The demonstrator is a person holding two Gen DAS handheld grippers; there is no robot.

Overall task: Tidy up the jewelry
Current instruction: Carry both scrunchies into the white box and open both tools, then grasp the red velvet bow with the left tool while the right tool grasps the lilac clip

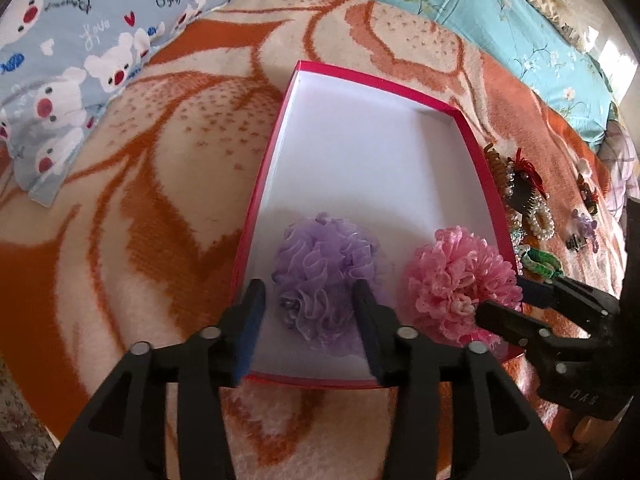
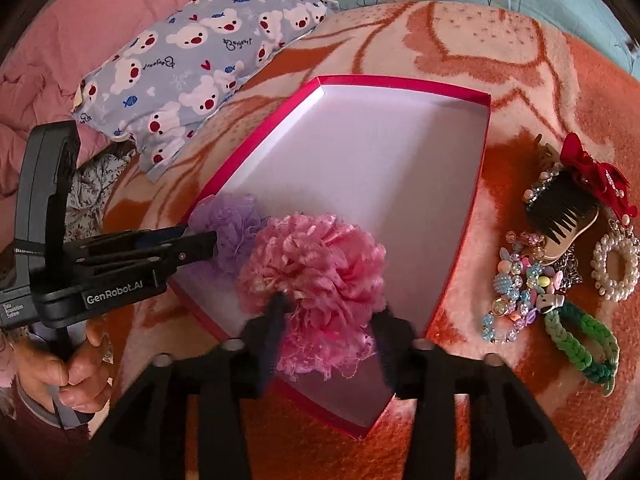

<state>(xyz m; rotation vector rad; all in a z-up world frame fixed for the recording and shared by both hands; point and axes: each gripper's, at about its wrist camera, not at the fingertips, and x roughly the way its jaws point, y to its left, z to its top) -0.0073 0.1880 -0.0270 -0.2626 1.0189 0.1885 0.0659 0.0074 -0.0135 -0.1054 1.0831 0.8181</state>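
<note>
A red box with a white floor [image 1: 360,152] [image 2: 360,168] lies open on the blanket. A purple ruffled hair flower [image 1: 320,268] [image 2: 236,232] rests in its near left corner. My left gripper [image 1: 309,292] [image 2: 200,240] straddles it, jaws open, the left pad clear of the ruffles. A pink ruffled hair flower [image 1: 456,276] [image 2: 316,264] lies in the near right corner. My right gripper [image 2: 332,312] [image 1: 504,296] stands open around it, its fingers blurred. More jewelry [image 1: 524,196] [image 2: 560,248] lies right of the box.
The pile holds a black comb [image 2: 560,208], a red bow [image 2: 592,168], a pearl ring [image 2: 616,264], bead bracelets [image 2: 516,292] and a green braided band [image 2: 580,332]. A bear-print pillow [image 1: 80,60] [image 2: 192,64] lies to the far left. A hand [image 2: 76,368] grips the left tool.
</note>
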